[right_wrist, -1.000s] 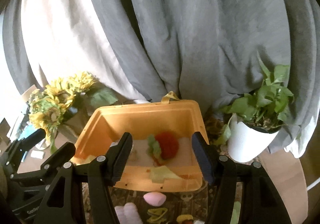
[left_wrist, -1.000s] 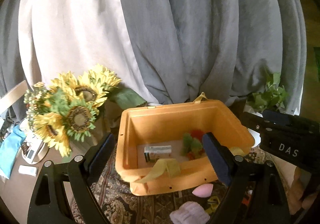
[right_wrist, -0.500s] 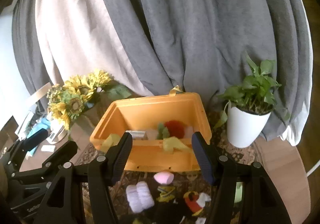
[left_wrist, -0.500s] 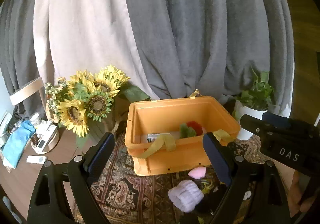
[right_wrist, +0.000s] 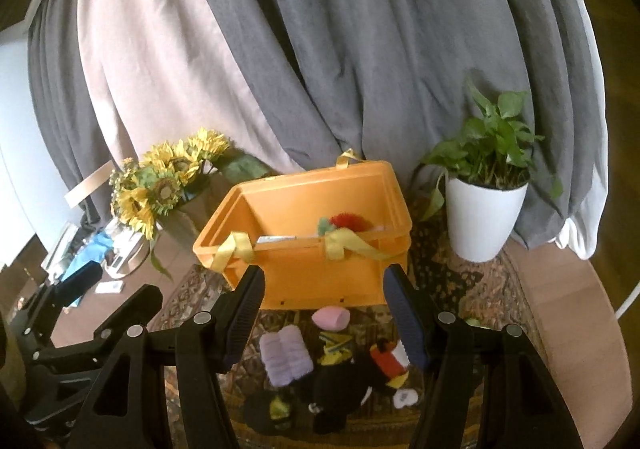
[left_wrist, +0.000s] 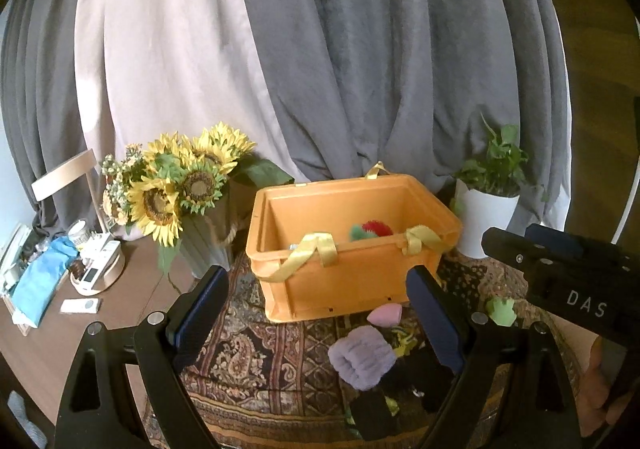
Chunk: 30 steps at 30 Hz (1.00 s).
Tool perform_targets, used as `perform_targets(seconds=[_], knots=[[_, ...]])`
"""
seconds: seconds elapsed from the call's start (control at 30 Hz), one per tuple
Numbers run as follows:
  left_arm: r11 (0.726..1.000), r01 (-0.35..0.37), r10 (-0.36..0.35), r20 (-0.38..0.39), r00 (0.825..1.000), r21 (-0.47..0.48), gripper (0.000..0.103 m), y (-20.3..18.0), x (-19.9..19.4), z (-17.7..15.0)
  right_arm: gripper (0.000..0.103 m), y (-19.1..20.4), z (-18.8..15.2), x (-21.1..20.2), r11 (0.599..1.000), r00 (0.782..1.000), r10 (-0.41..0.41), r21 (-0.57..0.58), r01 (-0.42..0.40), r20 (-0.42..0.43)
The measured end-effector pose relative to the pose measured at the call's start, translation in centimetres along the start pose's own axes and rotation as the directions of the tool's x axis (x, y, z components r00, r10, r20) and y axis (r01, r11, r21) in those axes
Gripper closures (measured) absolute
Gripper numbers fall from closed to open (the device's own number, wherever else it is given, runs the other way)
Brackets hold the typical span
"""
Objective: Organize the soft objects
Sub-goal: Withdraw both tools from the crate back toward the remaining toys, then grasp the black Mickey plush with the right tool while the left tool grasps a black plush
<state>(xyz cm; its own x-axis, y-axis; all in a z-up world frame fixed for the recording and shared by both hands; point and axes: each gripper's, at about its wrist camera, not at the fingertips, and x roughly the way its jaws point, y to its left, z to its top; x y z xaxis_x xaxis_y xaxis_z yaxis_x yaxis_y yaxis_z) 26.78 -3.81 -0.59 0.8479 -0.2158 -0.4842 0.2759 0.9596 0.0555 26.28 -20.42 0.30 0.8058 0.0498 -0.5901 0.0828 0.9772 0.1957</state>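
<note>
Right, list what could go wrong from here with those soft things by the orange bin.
1. The soft items lie crowded together on the rug; closing on the lilac fuzzy roll may snag a neighbour.
2. The yellow ribbon handles droop over the orange bin rim and could catch a dropped item.
3. The two grippers work close together and may collide.

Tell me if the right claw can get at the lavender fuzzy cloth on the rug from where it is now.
Probably yes. The right claw is open and empty, and the lavender fuzzy cloth lies uncovered on the rug, just below its fingertips, in front of the orange bin. Nothing sits between them.
</note>
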Motion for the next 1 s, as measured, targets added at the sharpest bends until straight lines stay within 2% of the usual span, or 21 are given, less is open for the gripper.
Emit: perform_targets(seconds=[0.23, 0.5, 1.0], knots=[[1.000, -0.001, 0.001, -0.010, 1.000, 0.010, 0.012, -0.5, -0.6, -1.6, 0.040, -0.5, -1.7, 0.0, 1.000, 0.999, 0.022, 0.022, -0.021, -0.033], [0.999, 0.014, -0.012, -0.063, 0.998, 0.031, 0.012, -1.1, -0.2, -3.5, 0.040, -1.3, -4.0, 0.8, 0.998, 0.995, 0.028, 0.057, -0.023, -0.100], [0.996, 0.045, -0.033, -0.146, 0.989, 0.081, 0.012, -1.8, 0.3, -7.4, 0.040, -1.9, -7.8, 2.6, 0.996, 0.973, 0.054, 0.087, -0.035, -0.226]])
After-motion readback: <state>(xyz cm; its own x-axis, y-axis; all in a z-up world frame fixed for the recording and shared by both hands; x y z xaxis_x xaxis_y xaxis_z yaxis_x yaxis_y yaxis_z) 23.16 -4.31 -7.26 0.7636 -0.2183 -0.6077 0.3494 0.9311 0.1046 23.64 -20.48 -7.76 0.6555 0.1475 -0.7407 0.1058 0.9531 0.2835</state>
